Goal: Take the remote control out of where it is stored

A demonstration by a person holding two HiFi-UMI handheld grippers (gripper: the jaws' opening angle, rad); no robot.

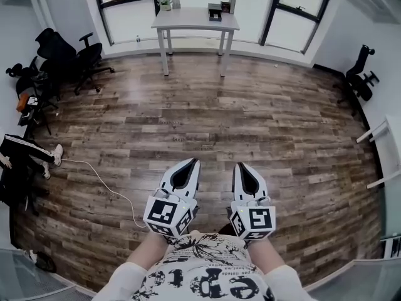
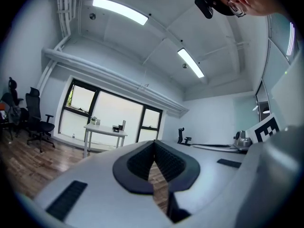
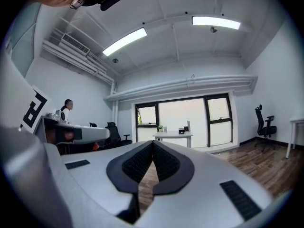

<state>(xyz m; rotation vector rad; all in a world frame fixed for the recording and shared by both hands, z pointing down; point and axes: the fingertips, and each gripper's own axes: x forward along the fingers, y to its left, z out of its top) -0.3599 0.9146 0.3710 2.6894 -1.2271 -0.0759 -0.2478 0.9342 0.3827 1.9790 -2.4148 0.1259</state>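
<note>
No remote control shows in any view. My left gripper (image 1: pixel 192 162) and right gripper (image 1: pixel 240 166) are held side by side close to my body, above the wooden floor, both pointing at a white table (image 1: pixel 195 19) by the far windows. On that table stand a small plant (image 1: pixel 165 3), a dark box (image 1: pixel 215 12) and a tall grey object (image 1: pixel 232 1). In the left gripper view the left gripper (image 2: pixel 153 142) is shut with nothing in it. The right gripper (image 3: pixel 153 143) is likewise shut and empty. The table (image 2: pixel 105 131) (image 3: pixel 173 136) is far ahead in both gripper views.
Black office chairs (image 1: pixel 70 55) cluster at the left wall, and another chair (image 1: pixel 361 74) stands at the right. A white cable (image 1: pixel 100 182) runs across the floor at the left. A white desk (image 1: pixel 383 155) juts in at the right. A person (image 3: pixel 66 109) sits at the left.
</note>
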